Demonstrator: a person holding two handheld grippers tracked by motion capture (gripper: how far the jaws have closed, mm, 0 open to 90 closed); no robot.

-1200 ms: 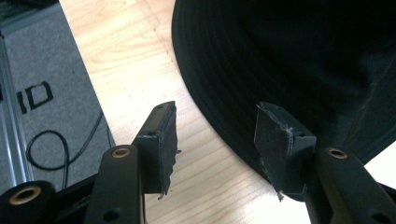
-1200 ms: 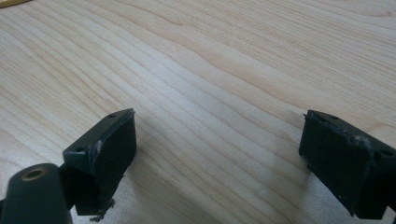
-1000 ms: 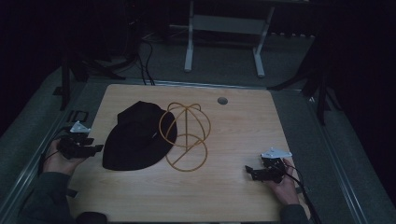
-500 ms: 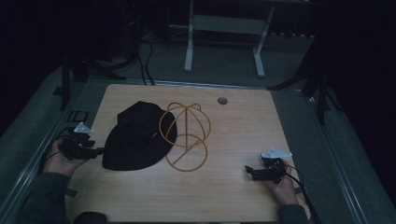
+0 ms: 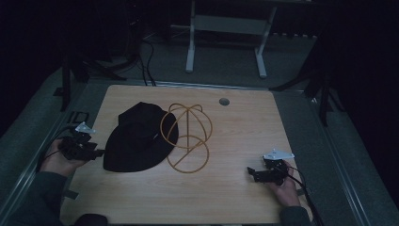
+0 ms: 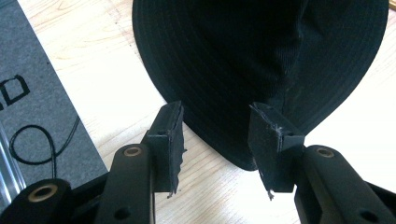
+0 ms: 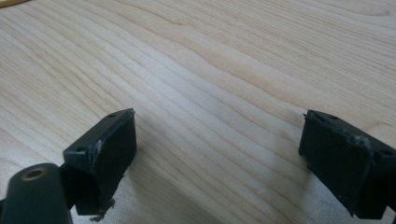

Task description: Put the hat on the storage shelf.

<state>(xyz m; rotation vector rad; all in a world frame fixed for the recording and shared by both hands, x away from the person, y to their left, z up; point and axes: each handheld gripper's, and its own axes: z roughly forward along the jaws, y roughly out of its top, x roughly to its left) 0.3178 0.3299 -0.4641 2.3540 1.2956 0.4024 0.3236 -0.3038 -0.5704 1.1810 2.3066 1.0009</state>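
We see the black fabric bucket hat (image 5: 139, 139) lying flat on the left half of the light wooden table (image 5: 244, 132), its far edge under the golden wire cap-shaped frame (image 5: 187, 136). The hat's crown is cut off at the top of the left gripper view. The left gripper (image 6: 215, 135), jaws just closing, straddles the brim edge without pressing it. The right gripper (image 7: 217, 154) hovers wide over bare wood. Beyond the table, grey floor and a white stand (image 5: 226, 28) fade into darkness
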